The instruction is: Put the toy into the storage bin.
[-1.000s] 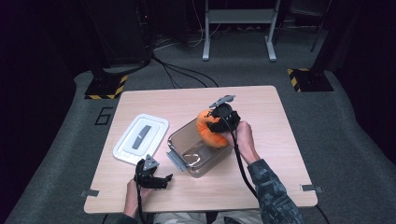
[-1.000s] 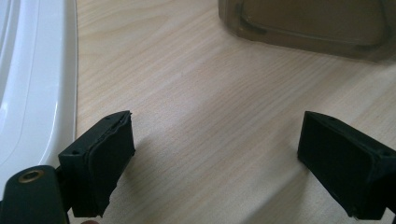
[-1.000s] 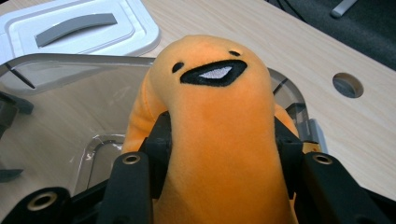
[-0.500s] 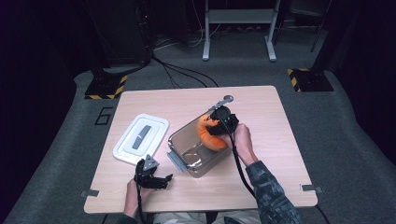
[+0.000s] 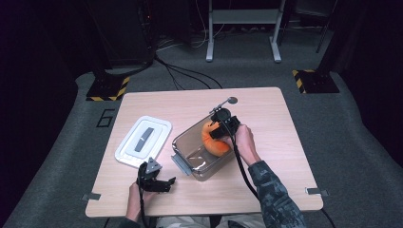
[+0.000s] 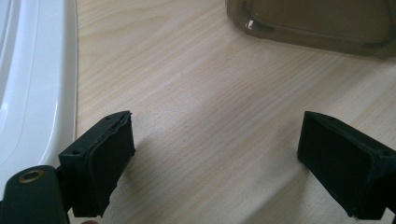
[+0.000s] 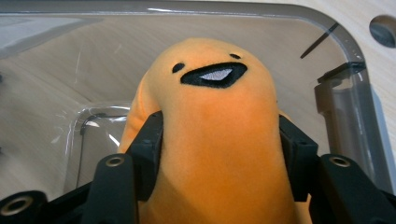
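Observation:
An orange plush toy (image 5: 212,138) with a stitched black mouth (image 7: 215,74) stands inside a clear plastic bin (image 5: 195,160) in the middle of the table. My right gripper (image 5: 215,134) reaches down into the bin from the right and is shut on the toy (image 7: 215,107), its pads against both sides. Its jaws have just been opening with the toy between them. My left gripper (image 5: 161,183) rests near the front left edge. Its jaws (image 6: 215,144) stand wide open over bare wood with nothing between them.
A white lid (image 5: 142,140) lies flat left of the bin, its edge (image 6: 32,70) just beside my left gripper. The bin's corner (image 6: 317,23) is ahead of that gripper. Bare wooden table (image 5: 285,142) lies to the right. Cables and stand feet sit on the floor beyond.
My right gripper has sunk with the orange toy, from above the bin's rim down into the bin. The left gripper has kept still.

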